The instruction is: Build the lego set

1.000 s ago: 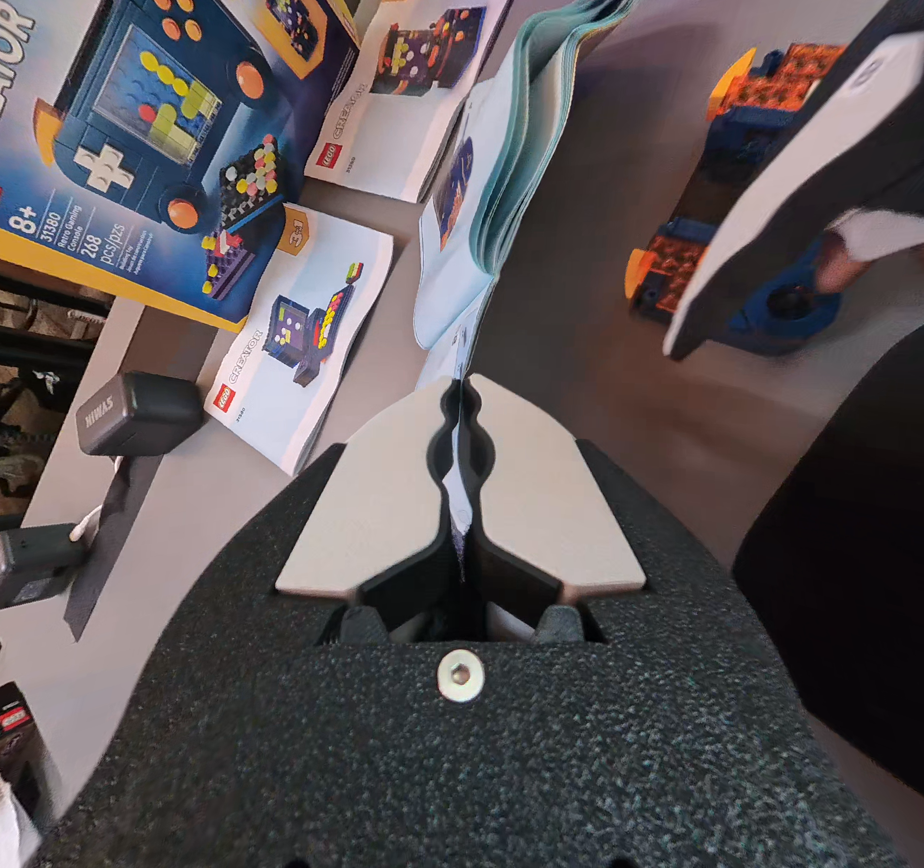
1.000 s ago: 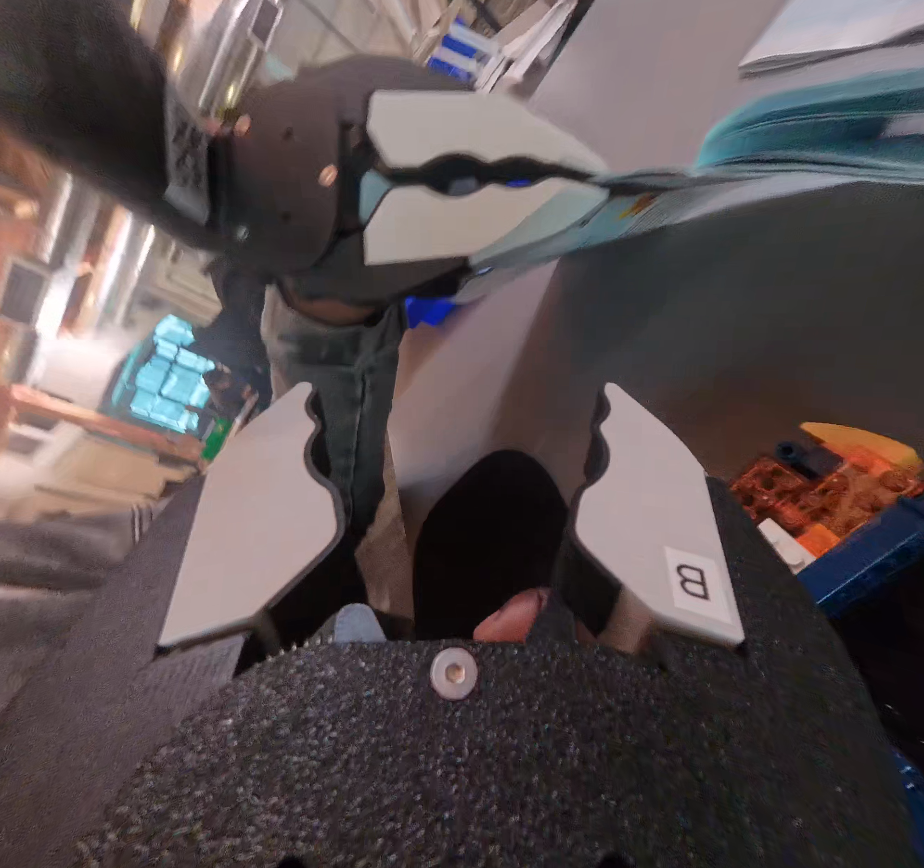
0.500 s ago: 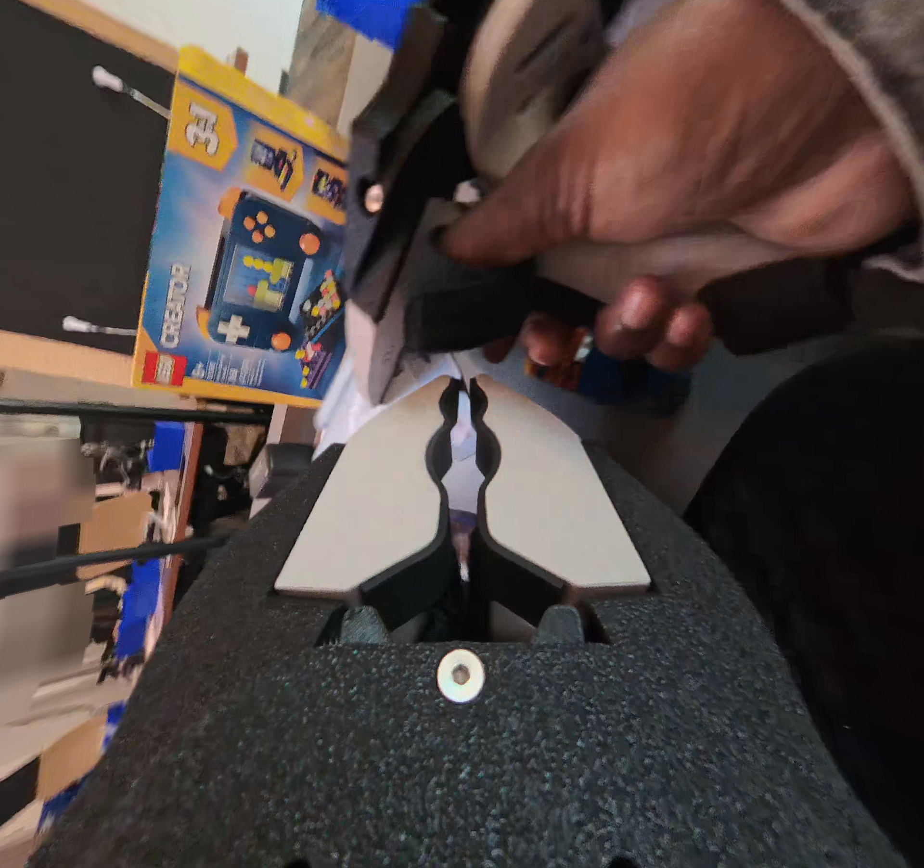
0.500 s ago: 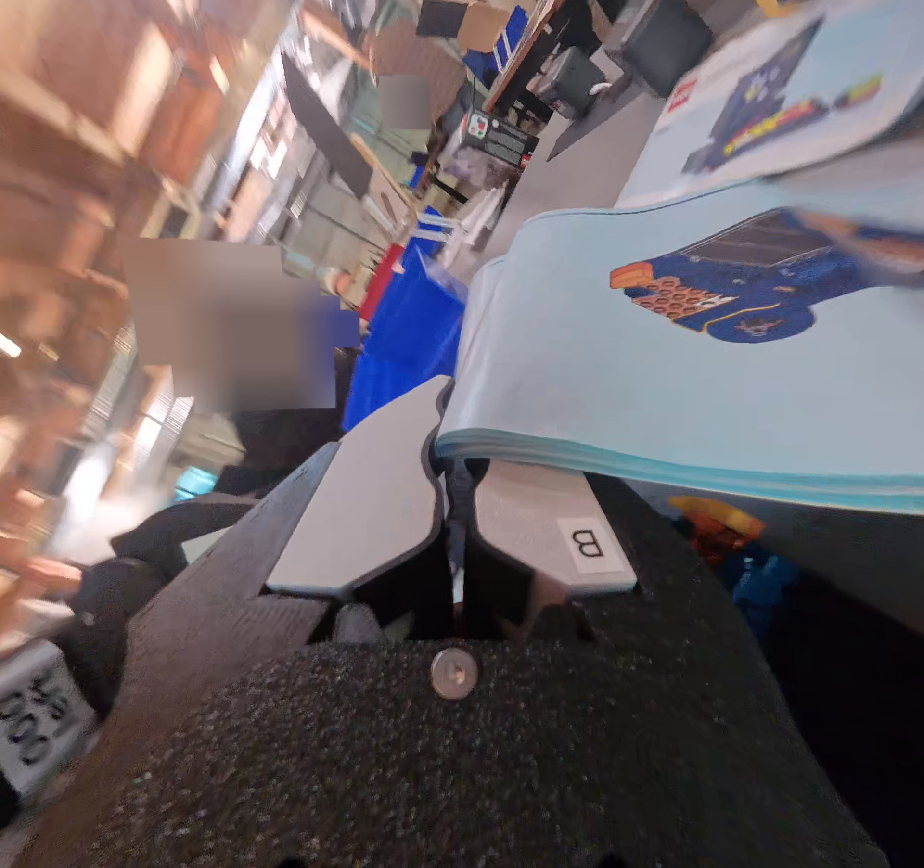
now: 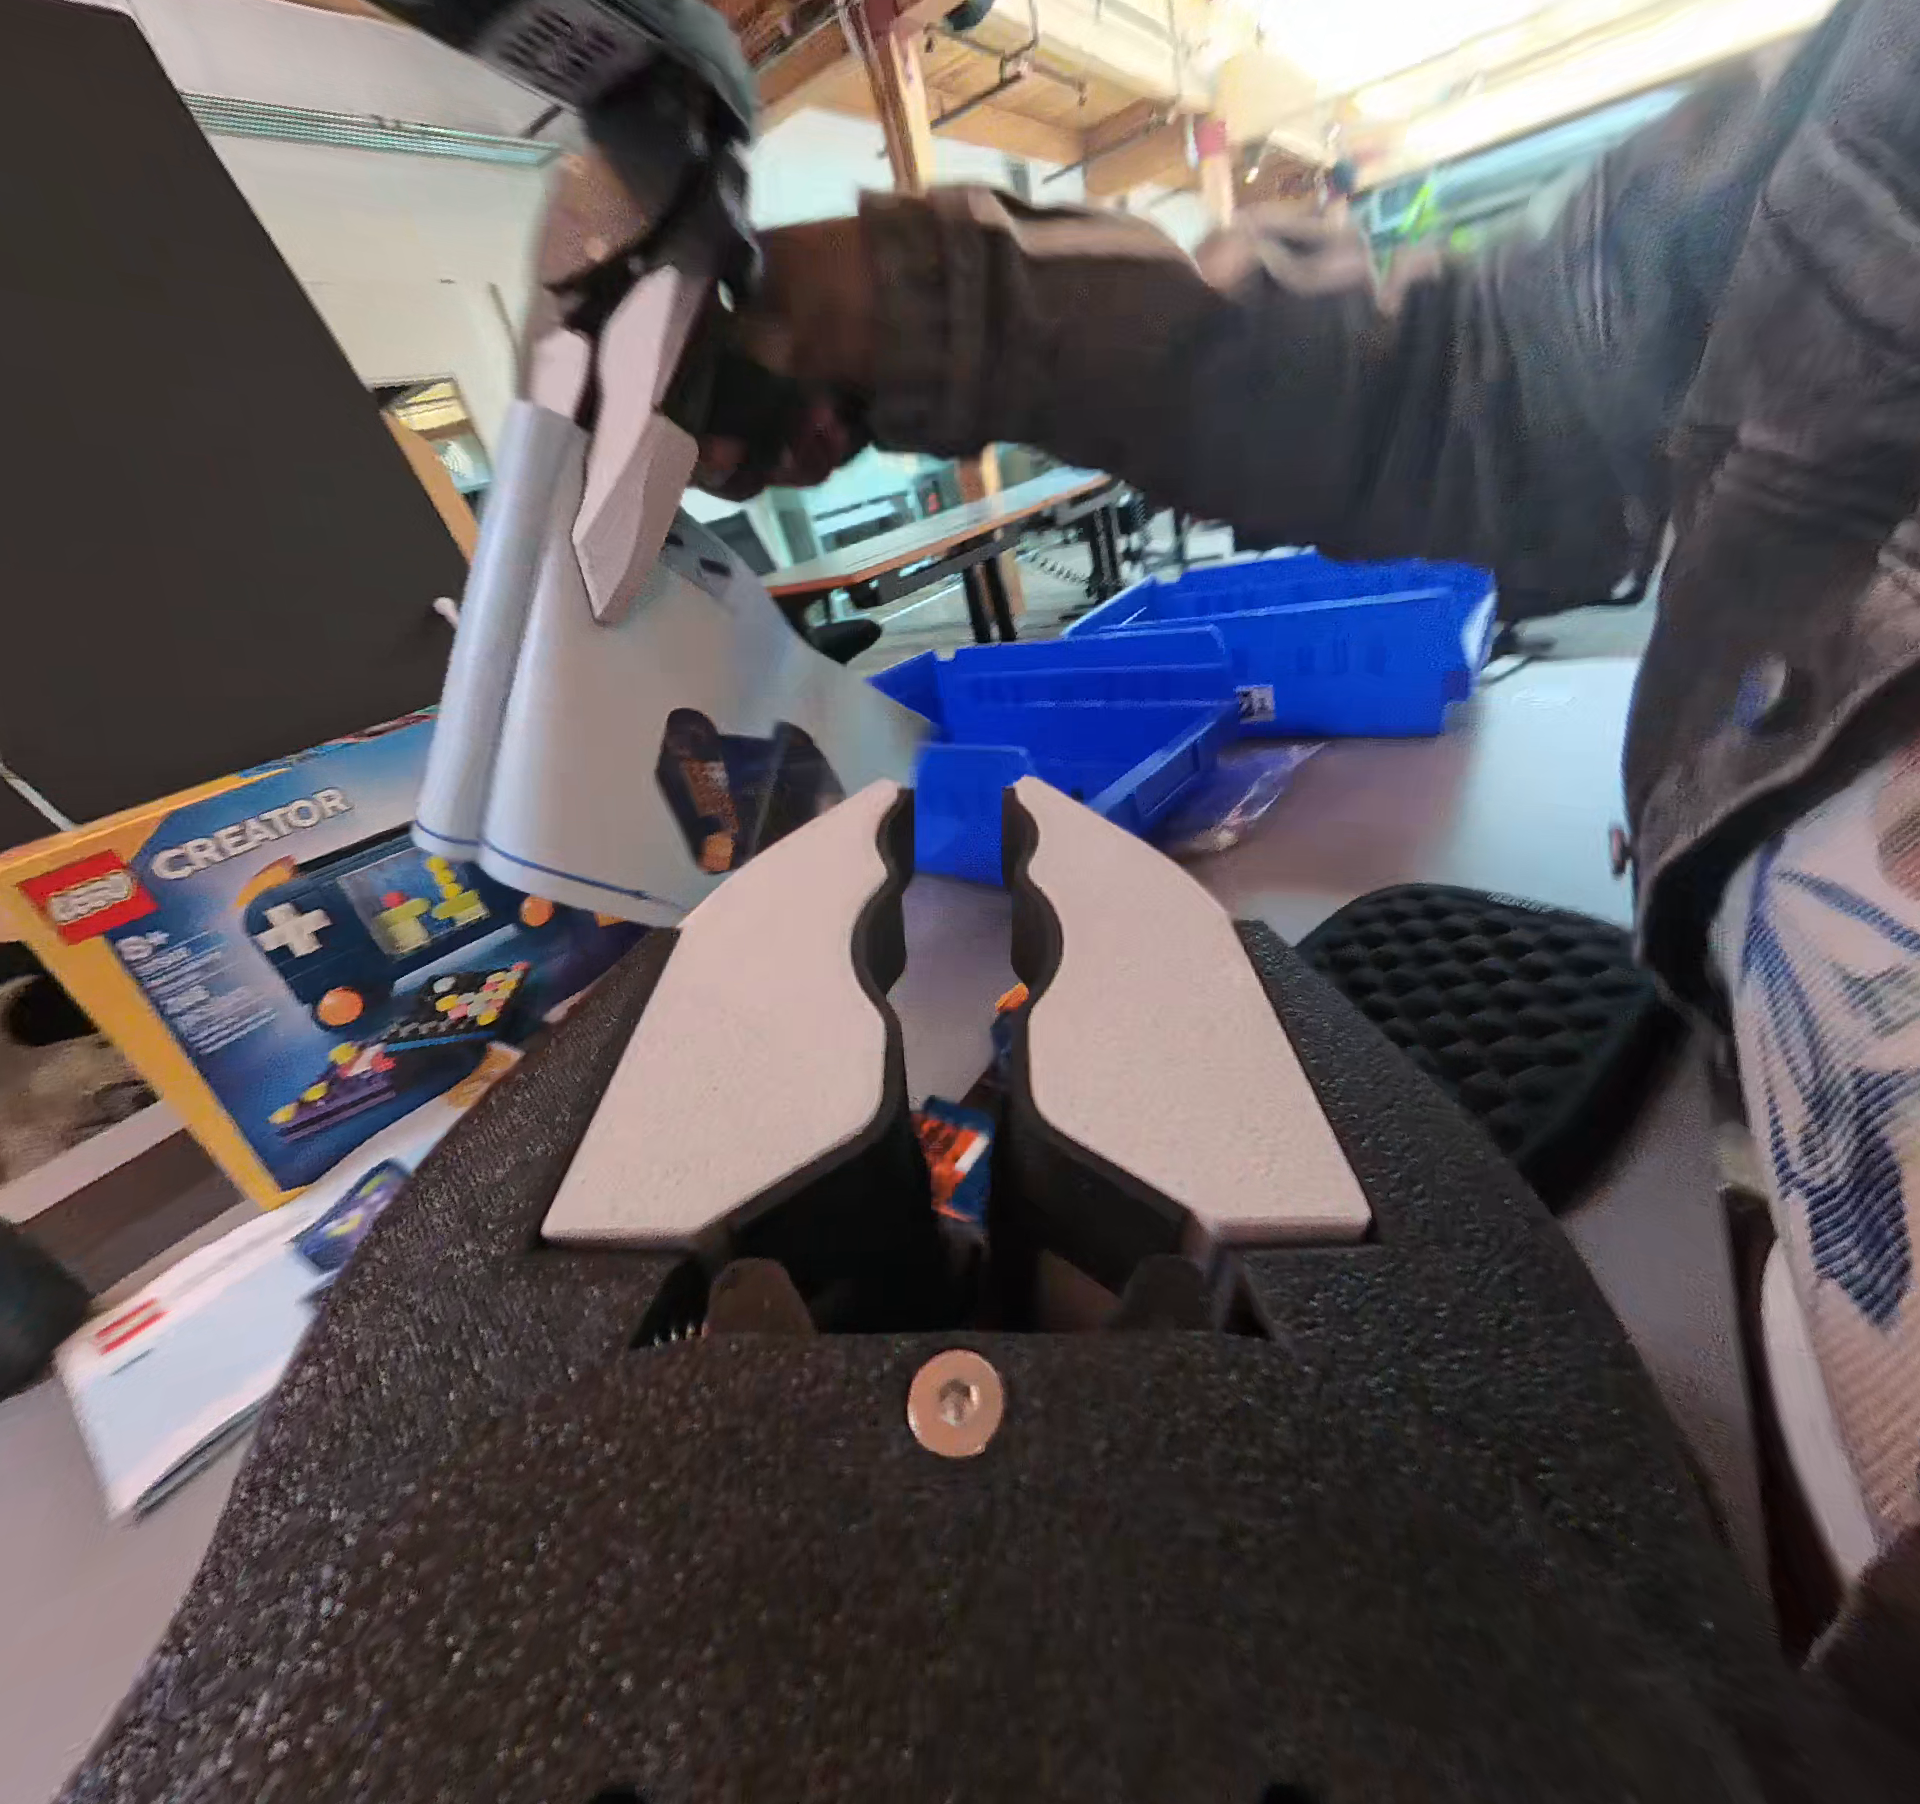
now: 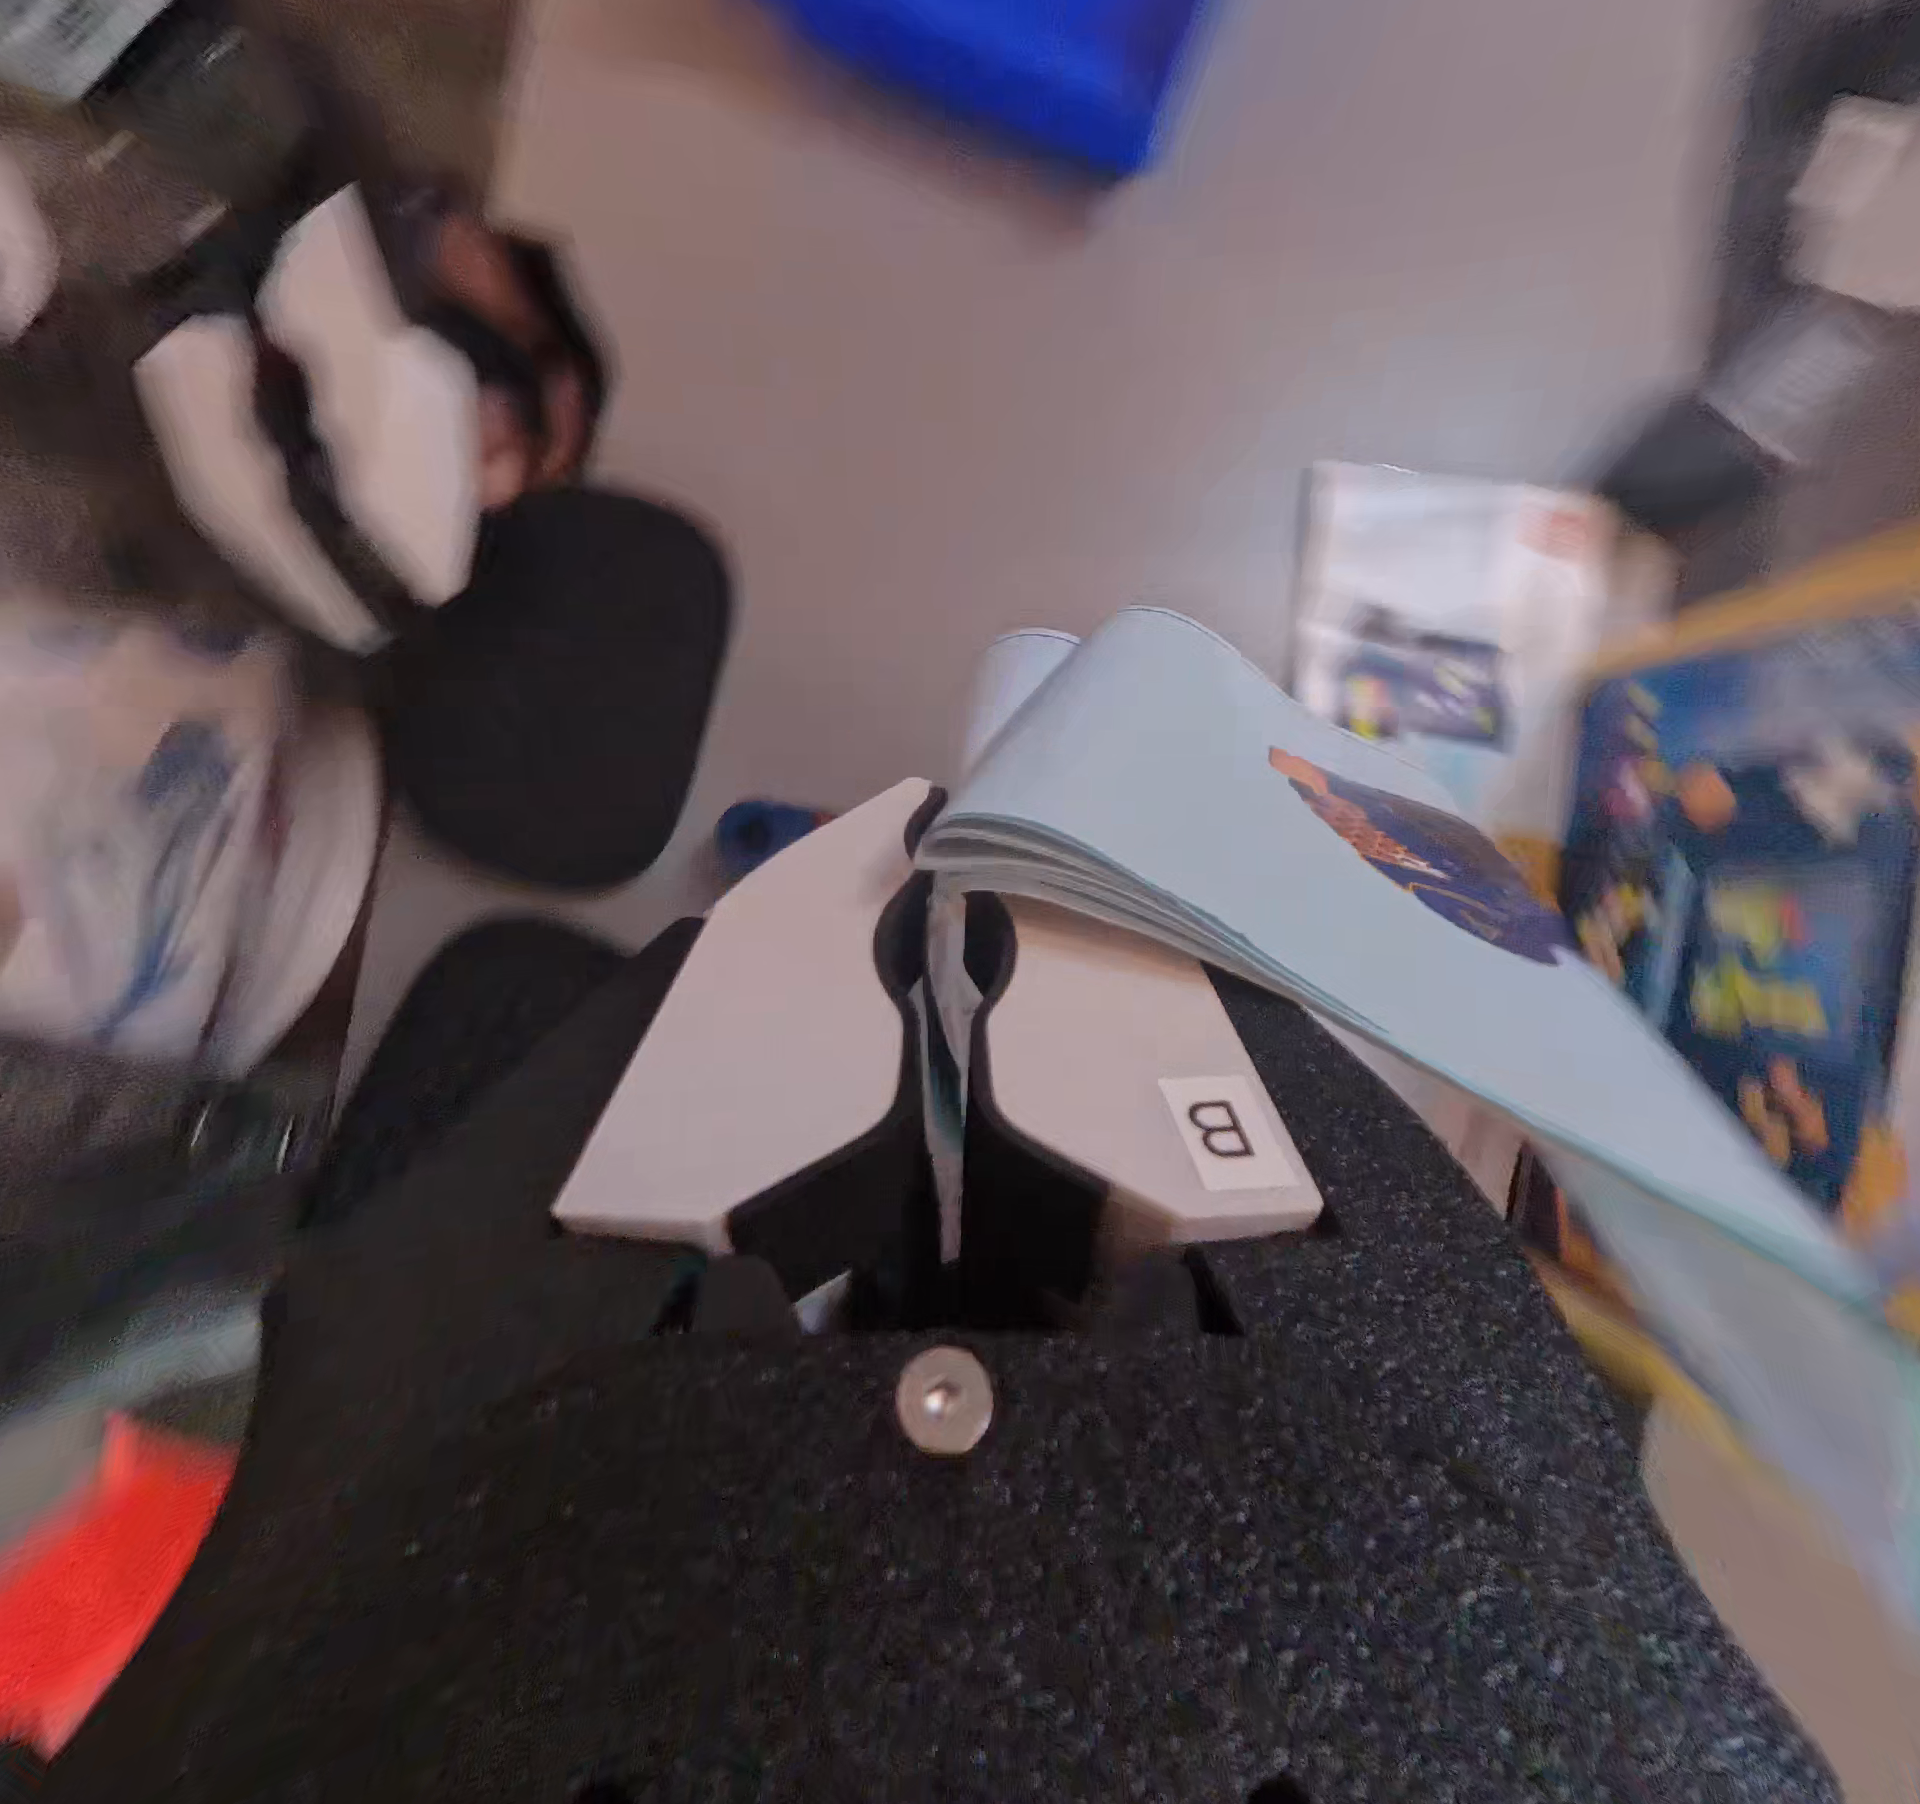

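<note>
My right gripper [image 6: 940, 881] is shut on several pale blue pages of the open instruction booklet [image 6: 1195, 819]. In the left wrist view it [image 5: 582, 528] holds the booklet [image 5: 582, 767] hanging above the table. My left gripper [image 5: 956, 798] is empty, its jaws a narrow gap apart. It shows blurred at the upper left of the right wrist view [image 6: 405, 616], apart from the booklet. Part of the orange and blue lego build [image 5: 956, 1162] shows through the gap below my left fingers. A blue piece [image 6: 758, 824] shows past my right fingertips.
The lego box [image 5: 260, 944] stands at the left, and shows in the right wrist view [image 6: 1745, 871]. Blue bins [image 5: 1195, 705] lie on the grey table behind. Another booklet [image 5: 177, 1339] lies flat. A black mesh pad [image 5: 1475, 1006] and the person's sleeve [image 5: 1351, 383] are at the right. The gap from one gripper's tips to the other's is roughly 15 centimeters. From the left gripper's tips to the blue piece [image 6: 758, 824] is close to 15 centimeters.
My left gripper has let go of the page, opened slightly and tilted up. My right gripper has shut on the booklet's pages and lifted the booklet off the table.
</note>
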Demonstrator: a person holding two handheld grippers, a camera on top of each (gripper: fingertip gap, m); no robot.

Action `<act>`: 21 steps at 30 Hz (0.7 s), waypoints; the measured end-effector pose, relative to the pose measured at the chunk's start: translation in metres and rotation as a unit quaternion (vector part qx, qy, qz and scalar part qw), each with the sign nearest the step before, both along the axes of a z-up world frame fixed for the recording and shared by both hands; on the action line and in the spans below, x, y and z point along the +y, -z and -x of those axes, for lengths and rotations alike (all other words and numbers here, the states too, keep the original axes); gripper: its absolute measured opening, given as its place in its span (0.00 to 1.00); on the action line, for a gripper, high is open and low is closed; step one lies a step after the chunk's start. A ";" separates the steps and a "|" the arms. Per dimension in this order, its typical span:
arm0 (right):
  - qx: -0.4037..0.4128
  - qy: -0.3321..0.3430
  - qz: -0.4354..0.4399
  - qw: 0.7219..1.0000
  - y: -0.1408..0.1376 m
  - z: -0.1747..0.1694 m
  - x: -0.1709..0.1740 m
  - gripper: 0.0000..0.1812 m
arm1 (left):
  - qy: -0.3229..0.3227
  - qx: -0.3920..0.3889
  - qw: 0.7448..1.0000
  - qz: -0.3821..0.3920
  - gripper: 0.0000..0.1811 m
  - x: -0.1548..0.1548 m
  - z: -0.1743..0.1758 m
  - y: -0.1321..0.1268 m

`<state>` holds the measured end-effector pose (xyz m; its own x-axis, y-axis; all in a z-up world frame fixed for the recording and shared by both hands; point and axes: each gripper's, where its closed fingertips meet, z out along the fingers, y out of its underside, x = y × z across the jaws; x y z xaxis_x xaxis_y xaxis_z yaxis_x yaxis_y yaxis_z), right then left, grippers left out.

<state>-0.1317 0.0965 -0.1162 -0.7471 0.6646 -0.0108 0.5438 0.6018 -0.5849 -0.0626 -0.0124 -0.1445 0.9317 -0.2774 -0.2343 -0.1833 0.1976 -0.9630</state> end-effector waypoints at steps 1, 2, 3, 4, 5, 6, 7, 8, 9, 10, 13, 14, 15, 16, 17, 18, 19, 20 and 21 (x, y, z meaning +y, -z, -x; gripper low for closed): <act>-0.037 -0.084 -0.014 0.996 0.002 -0.006 -0.011 0.00 | -0.013 0.019 1.000 0.004 0.09 0.000 0.001 0.004; -0.070 -0.152 -0.030 0.985 0.005 -0.012 -0.017 0.00 | -0.025 0.040 0.999 0.008 0.09 0.000 0.002 0.007; -0.102 -0.204 -0.051 0.972 0.010 -0.017 -0.018 0.00 | -0.032 0.061 0.998 0.013 0.09 0.000 0.003 0.011; -0.137 -0.242 -0.062 0.958 0.015 -0.020 -0.016 0.00 | -0.038 0.080 0.996 0.019 0.09 0.000 0.003 0.016; -0.182 -0.257 -0.060 0.947 0.022 -0.021 -0.014 0.00 | -0.046 0.094 0.994 0.028 0.09 0.001 0.005 0.020; -0.228 -0.250 -0.044 0.940 0.030 -0.016 -0.013 0.00 | -0.062 0.101 0.992 0.041 0.11 0.003 0.010 0.026; -0.265 -0.237 -0.020 0.934 0.041 -0.007 -0.016 0.00 | -0.079 0.106 0.989 0.059 0.12 0.006 0.018 0.034; -0.292 -0.225 -0.003 0.929 0.056 0.004 -0.017 0.00 | -0.098 0.109 0.986 0.083 0.13 0.010 0.028 0.043; -0.310 -0.216 -0.005 0.926 0.075 0.016 -0.017 0.00 | -0.123 0.108 0.980 0.110 0.15 0.014 0.043 0.055; -0.320 -0.205 -0.007 0.925 0.092 0.029 -0.019 0.00 | -0.160 0.100 0.972 0.140 0.16 0.018 0.063 0.067; -0.355 -0.189 -0.017 0.916 0.126 0.059 -0.024 0.00 | -0.218 0.044 0.928 0.300 0.17 0.011 0.113 0.123; -0.363 -0.180 -0.037 0.914 0.137 0.069 -0.021 0.00 | -0.209 0.018 0.914 0.348 0.17 0.006 0.119 0.139; -0.373 -0.167 -0.071 0.910 0.149 0.077 -0.014 0.00 | -0.200 -0.003 0.904 0.377 0.15 0.003 0.122 0.147; -0.387 -0.154 -0.100 0.903 0.159 0.084 -0.005 0.00 | -0.190 -0.011 0.903 0.385 0.15 0.002 0.123 0.150; -0.408 -0.138 -0.109 0.896 0.167 0.088 -0.001 0.00 | -0.188 -0.005 0.909 0.372 0.15 0.004 0.127 0.146; -0.423 -0.116 -0.103 0.893 0.173 0.092 0.001 0.01 | -0.200 0.012 0.917 0.345 0.15 0.008 0.134 0.139; -0.433 -0.100 -0.095 0.891 0.178 0.095 0.003 0.01 | -0.209 0.040 0.926 0.310 0.15 0.013 0.142 0.129; -0.432 -0.097 -0.095 0.891 0.183 0.097 0.006 0.02 | -0.215 0.071 0.936 0.268 0.15 0.019 0.149 0.118; -0.428 -0.102 -0.092 0.893 0.186 0.097 0.008 0.02 | -0.225 0.095 0.942 0.230 0.15 0.026 0.157 0.109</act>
